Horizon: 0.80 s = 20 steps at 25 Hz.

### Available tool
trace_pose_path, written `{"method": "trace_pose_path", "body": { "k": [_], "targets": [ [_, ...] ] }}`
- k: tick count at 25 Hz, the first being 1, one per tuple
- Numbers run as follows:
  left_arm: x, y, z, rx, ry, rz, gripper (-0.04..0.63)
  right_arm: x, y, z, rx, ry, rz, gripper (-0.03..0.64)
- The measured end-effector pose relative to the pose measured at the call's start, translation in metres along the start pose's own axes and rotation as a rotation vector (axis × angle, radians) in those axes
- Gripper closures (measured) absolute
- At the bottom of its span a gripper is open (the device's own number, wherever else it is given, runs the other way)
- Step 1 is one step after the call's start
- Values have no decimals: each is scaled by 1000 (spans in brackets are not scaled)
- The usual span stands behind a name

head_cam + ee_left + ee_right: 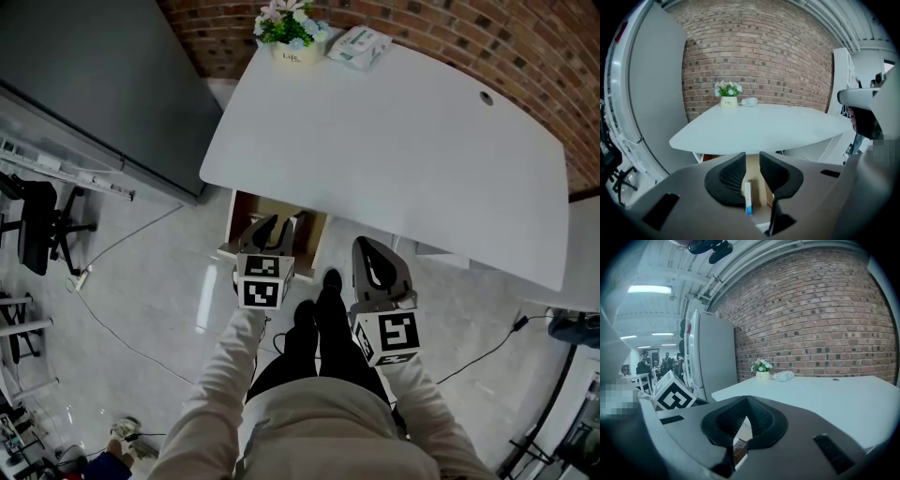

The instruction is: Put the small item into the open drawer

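The left tool [752, 158], jaws apart around nothing, hangs above the open wooden drawer [246, 208] holding a small white-and-blue box [748, 197], with the white desk [375, 141] edge just ahead, while the right tool [746, 400] has its jaws together.

Wears pale beige long sleeves [217, 380] and a matching beige top [319, 433], with black trousers [314, 356] and black shoes [330, 279] below. Carries a left gripper [281, 225] and a right gripper [367, 246] of the same build: smooth grey moulded shell [834, 418], two black curved jaws with finely ribbed inner pads [733, 176], and dark rectangular slots [660, 210] sunk into the shell on either side. Bears on each a white cube printed with black square markers: left cube [261, 279] and right cube [389, 337]. Shows what may be a thin dark cord [272, 333] under the left cube, too small to be sure of.
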State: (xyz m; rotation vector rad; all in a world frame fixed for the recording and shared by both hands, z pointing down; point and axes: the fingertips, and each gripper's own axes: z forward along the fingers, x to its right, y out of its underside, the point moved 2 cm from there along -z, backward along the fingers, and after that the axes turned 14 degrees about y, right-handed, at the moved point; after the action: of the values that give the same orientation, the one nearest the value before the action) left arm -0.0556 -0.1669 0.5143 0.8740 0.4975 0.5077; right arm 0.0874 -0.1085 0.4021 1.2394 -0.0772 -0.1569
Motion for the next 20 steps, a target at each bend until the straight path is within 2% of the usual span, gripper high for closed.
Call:
{"method": "trace_pose_path", "body": {
  "k": [7,15,20],
  "targets": [
    [11,-37,-37,122,1,26,509,-4,-14,-11,46,11,-14,591],
    [25,-59,-75,215,14,62,531,-10,-25,-25,72,18,-26,591],
    [29,-70,-99,266,10,79,547,-8,-29,-33,75,30,22,591]
  ]
}}
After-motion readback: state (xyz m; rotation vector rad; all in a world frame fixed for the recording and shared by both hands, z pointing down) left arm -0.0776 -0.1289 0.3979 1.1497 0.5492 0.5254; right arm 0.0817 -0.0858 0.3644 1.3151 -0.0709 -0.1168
